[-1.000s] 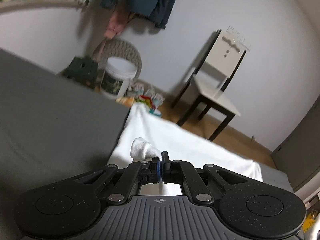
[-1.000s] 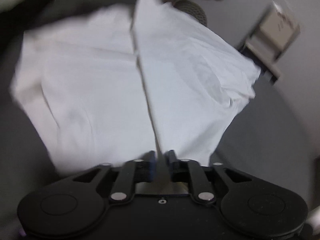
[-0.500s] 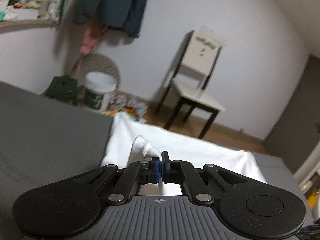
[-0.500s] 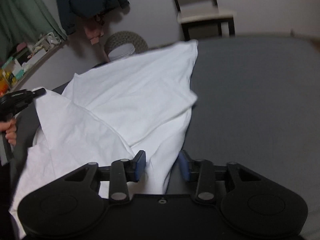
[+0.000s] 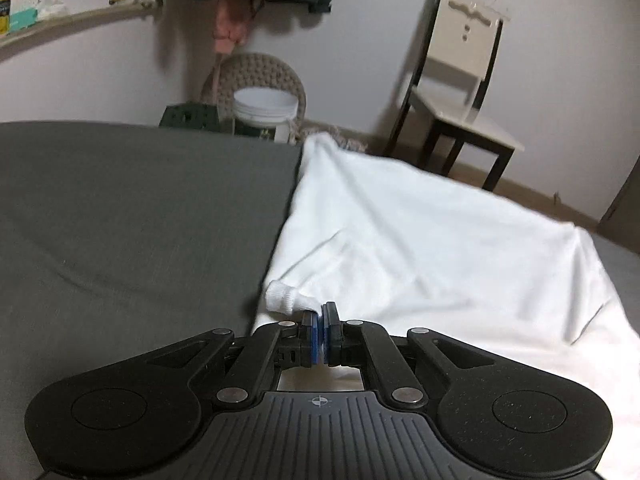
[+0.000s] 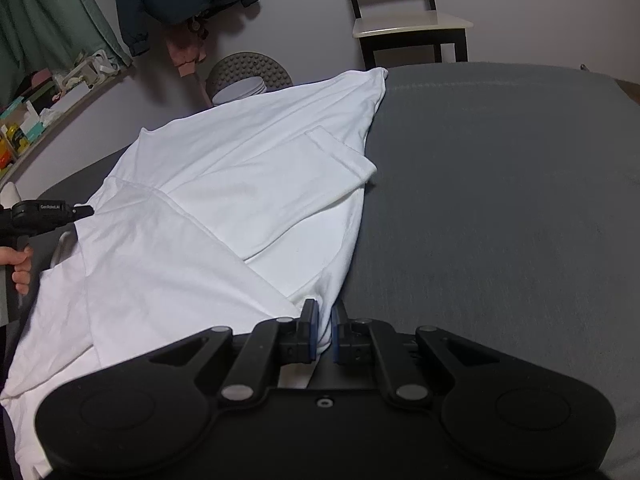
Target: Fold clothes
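Grey bed (image 6: pixel 500 200): we record it as the surface beneath everything. White T-shirt (image 6: pixel 240 184): spread across the bed's left part in the right wrist view, one sleeve (image 6: pixel 340 156) folded inward, far corner at the bed's far edge. Chair (image 5: pixel 460 92): against the far wall, right. White bucket (image 5: pixel 264 114): on the floor past the bed. Left hand-held gripper (image 5: pixel 324 320): clenched on a ribbed shirt edge. Right hand-held gripper (image 6: pixel 324 330): nearly closed, pinching the shirt's near edge.

Soft white cloth shirt (image 6: pixel 240 200) lies on a matt grey fabric bedcover (image 6: pixel 500 200).
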Demonstrator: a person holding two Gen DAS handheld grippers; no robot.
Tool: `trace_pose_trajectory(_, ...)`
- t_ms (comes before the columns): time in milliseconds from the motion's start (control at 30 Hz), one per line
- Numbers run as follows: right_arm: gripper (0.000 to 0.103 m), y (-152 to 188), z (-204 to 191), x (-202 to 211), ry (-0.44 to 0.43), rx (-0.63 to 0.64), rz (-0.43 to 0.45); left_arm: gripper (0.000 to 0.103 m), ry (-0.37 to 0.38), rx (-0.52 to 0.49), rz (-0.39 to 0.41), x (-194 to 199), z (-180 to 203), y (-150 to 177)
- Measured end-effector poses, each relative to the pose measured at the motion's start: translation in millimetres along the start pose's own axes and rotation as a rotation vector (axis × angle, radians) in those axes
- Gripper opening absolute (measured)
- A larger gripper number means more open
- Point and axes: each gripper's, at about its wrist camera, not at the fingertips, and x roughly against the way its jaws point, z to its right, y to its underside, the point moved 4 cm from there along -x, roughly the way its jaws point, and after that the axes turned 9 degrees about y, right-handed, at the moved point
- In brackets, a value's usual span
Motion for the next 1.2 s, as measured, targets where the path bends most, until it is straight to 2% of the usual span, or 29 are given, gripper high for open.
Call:
trace_pose_trajectory(100,0.008,-0.3,-0.5,0.6,0.0,0.002,0.006,0.001,0.011,-0.107,0.068,4.7,20.1,-16.7)
trace_pose_trajectory(200,0.007,0.0,-1.2,1.2,0.0,0.016,0.015,0.001,-0.001,-0.264,0.13,6.5,43.2,-35.4)
trace_pose_trajectory(300,0.006,-0.4,-1.3,2.1,0.009,0.028,0.028,0.001,-0.054,-0.324,0.096,-1.0,43.6,-48.0)
trace_pose_trajectory(400,0.006,-1.0,-3.4,2.9,0.034,0.054,0.033,0.001,-0.1,-0.217,0.017,-11.8,23.7,-41.9)
trace_pose_trajectory(500,0.006,-0.3,-0.4,3.1,0.037,0.042,0.029,0.002,-0.113,-0.131,0.002,-11.4,12.5,-25.2)
trace_pose_trajectory(633,0.007,0.1,4.1,1.5,0.023,0.01,0.019,0.003,-0.085,-0.149,-0.014,-7.3,4.1,-8.1)
trace_pose_trajectory(767,0.017,0.3,18.0,7.4,-0.01,-0.092,0.018,0.007,-0.051,-0.111,-0.051,0.1,-3.6,-8.2)
trace_pose_trajectory(833,0.02,1.0,21.2,15.7,-0.016,-0.094,0.023,0.008,-0.042,-0.088,-0.055,5.6,-6.7,-11.5)
trace_pose_trajectory(967,0.021,5.5,17.5,32.1,-0.038,-0.049,0.041,0.011,-0.037,-0.131,0.024,34.6,-3.2,-16.3)
trace_pose_trajectory(1000,0.022,6.7,14.0,35.2,-0.043,-0.031,0.053,0.018,-0.046,-0.165,0.05,42.6,1.3,-16.4)
trace_pose_trajectory(1067,0.022,8.4,2.3,38.6,-0.068,0.014,0.076,0.043,-0.061,-0.217,0.116,59.1,9.9,-15.7)
trace_pose_trajectory(1133,0.025,9.0,-14.2,36.2,-0.094,0.068,0.068,0.098,-0.083,-0.244,0.19,71.7,17.2,-14.6)
trace_pose_trajectory(1167,0.025,10.1,-22.8,33.9,-0.102,0.096,0.061,0.103,-0.088,-0.268,0.218,73.8,21.0,-16.0)
trace_pose_trajectory(1200,0.026,11.9,-29.8,31.1,-0.105,0.123,0.049,0.103,-0.087,-0.297,0.231,73.6,25.7,-17.3)
